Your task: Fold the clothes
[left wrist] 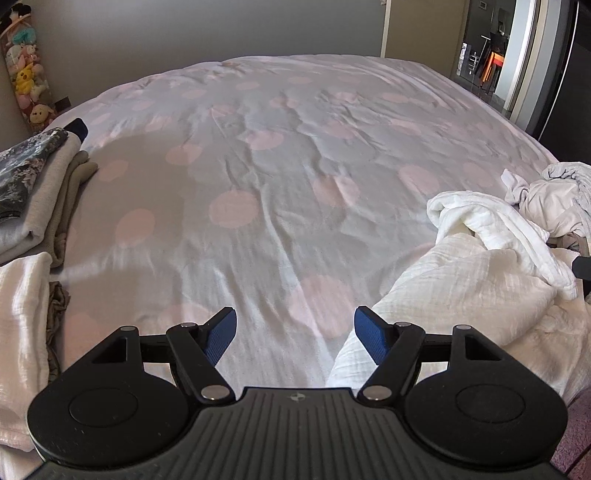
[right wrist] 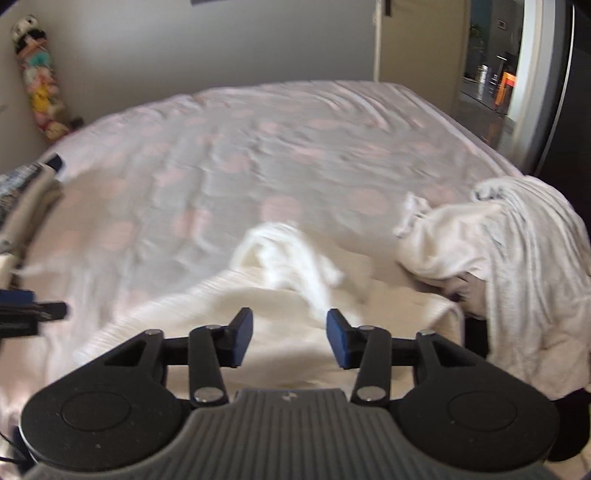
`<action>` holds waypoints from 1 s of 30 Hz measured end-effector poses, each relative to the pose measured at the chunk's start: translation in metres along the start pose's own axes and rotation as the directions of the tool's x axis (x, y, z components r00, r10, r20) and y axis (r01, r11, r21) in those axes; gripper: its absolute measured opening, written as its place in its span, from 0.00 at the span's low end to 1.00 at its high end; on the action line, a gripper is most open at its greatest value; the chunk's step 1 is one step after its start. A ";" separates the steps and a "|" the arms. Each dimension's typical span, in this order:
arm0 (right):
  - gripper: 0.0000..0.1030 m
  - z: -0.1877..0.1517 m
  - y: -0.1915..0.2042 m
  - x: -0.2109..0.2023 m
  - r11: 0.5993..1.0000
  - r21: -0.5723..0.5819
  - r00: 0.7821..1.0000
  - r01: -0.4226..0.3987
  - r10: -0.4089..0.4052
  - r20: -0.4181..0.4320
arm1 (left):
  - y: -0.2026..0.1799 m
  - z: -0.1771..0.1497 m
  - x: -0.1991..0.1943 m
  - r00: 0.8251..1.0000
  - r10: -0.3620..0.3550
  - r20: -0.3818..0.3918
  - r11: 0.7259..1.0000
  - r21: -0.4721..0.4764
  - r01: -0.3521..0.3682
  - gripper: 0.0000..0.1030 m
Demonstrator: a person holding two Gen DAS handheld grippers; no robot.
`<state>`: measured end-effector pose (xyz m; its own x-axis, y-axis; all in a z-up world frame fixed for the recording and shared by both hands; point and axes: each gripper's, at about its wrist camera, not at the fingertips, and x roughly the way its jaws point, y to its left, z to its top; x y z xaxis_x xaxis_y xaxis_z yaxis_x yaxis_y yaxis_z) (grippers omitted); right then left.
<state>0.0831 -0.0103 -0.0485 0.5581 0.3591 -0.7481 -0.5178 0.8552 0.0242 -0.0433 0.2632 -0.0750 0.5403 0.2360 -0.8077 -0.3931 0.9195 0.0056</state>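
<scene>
Over the pink-dotted bed (left wrist: 280,177), both your tongs, left tongs (left wrist: 295,334) and right tongs (right wrist: 290,338), hang spread wide, empty; cream cloth (right wrist: 280,332) rumpled beneath, grey wall (left wrist: 184,33) behind.

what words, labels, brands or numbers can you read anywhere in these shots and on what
None can be read.
Small round emblem on the black ribbed body of the left gripper: a symbol, no letters.
The same emblem behind the right gripper: blurred.
Dark floral-print folded cloth: pattern only.
</scene>
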 end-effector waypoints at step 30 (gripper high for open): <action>0.10 -0.043 -0.240 -0.113 0.750 0.374 0.800 0.546 -0.599 0.033 | -0.090 0.038 0.034 0.994 -0.110 -0.008 0.961 0.256 0.108 0.67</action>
<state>0.1168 -0.2722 0.0014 0.7781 -0.2130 -0.5909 0.1592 0.9769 -0.1425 0.0391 0.2003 -0.0807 0.5742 0.1314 -0.8081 -0.1291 0.9892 0.0691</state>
